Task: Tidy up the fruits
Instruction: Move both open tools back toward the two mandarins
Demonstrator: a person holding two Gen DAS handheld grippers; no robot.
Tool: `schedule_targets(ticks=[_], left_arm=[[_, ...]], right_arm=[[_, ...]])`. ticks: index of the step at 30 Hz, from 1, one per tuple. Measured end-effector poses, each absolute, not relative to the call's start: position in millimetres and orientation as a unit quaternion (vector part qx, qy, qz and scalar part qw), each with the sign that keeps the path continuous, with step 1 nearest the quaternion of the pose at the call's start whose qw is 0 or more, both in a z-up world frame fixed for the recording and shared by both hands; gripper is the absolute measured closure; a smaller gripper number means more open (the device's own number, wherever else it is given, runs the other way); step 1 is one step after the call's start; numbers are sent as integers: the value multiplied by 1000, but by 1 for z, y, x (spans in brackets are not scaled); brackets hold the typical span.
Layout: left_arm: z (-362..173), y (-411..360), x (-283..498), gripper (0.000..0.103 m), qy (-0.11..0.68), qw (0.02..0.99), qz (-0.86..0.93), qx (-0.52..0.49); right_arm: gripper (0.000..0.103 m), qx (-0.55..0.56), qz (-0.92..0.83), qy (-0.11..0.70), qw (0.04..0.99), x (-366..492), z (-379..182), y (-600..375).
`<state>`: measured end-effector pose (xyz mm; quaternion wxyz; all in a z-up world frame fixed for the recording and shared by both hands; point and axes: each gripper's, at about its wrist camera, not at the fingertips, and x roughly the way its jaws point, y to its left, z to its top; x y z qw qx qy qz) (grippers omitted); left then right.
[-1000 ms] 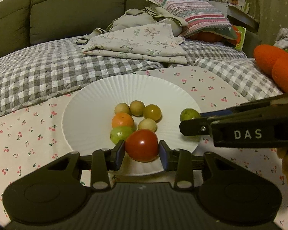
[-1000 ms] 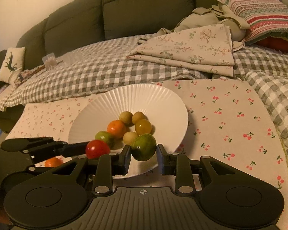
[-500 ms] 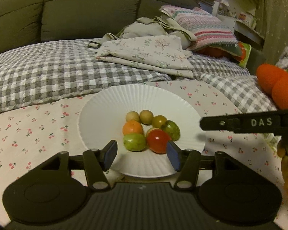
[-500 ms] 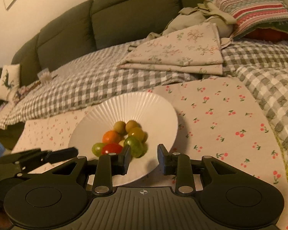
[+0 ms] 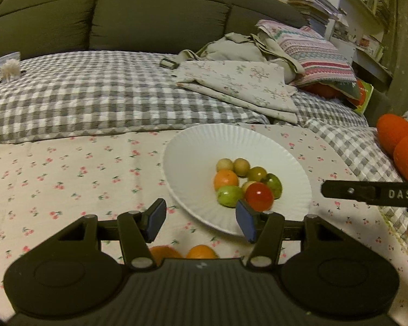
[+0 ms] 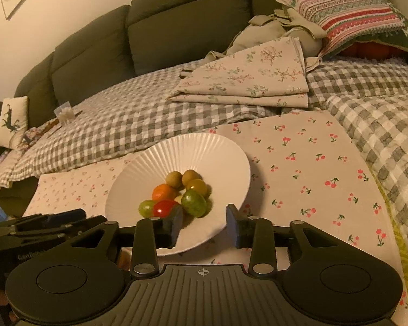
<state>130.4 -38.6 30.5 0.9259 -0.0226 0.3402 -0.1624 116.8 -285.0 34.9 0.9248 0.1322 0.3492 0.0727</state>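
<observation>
Fruits (image 6: 180, 194) on plate (image 6: 204, 146) ahead of both tongs (image 5: 199, 218) (image 6: 204, 224), spread wide, empty.

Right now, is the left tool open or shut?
Open: the left tool has blue pads spread wide, nothing between them; red tomato lies on the plate.

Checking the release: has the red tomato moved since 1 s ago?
Yes. The red tomato left the left claw and now lies on the white plate among the fruits.

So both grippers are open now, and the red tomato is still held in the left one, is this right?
Not quite. The left gripper is open but empty; the red tomato lies on the white plate among the other fruits, as the left wrist view shows. The right gripper is open too.
</observation>
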Motion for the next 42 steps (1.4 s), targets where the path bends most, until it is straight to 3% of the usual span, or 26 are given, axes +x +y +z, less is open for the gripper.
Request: schedule_targets(ticks=[14, 28, 42], left_arm=[[23, 0, 109, 47, 373, 916, -145, -27], [-1, -9, 109, 41, 399, 900, -170, 41], [-18, -26, 118, 41, 378, 902, -184, 97]], right_arm=[[59, 124, 93, 341, 927, 96, 44, -268], [51, 90, 158, 350, 919, 85, 42, -240], [50, 54, 187, 368, 909, 83, 33, -221]])
